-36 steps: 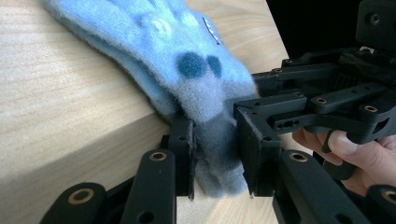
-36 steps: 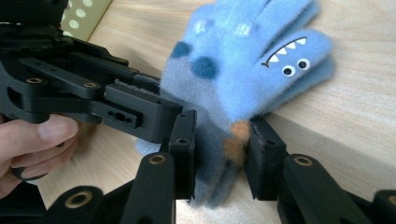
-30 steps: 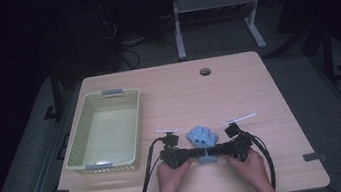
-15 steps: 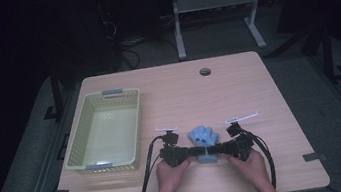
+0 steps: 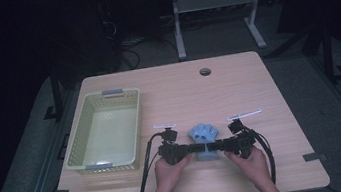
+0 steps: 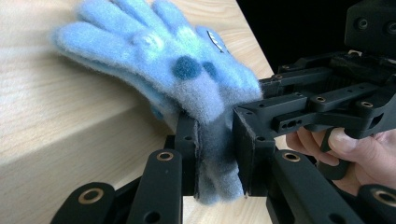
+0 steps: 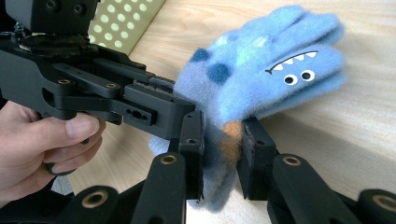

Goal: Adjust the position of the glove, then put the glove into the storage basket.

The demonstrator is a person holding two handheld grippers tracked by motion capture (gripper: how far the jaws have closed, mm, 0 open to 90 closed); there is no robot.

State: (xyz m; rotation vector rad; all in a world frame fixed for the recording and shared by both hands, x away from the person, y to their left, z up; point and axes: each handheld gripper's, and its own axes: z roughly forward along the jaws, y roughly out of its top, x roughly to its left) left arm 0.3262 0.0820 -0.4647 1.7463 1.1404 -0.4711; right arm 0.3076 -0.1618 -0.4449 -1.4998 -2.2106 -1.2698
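Glove (image 5: 204, 135), blue & fuzzy, sits near desk (image 5: 259, 93) front edge, cuff clamped from both sides: left gripper (image 5: 189, 150) fingers & right gripper (image 5: 216, 147) fingers both pinch it. Basket (image 5: 108, 95) lies well off to left, nothing between.

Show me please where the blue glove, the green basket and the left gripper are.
blue glove (image 7: 275, 60): right gripper view, on its fuzzy fingers beside the monster face.
green basket (image 5: 76, 149): high view, on its left rim.
left gripper (image 6: 215, 154): left gripper view, midway between its fingertips, at the clamped cuff.
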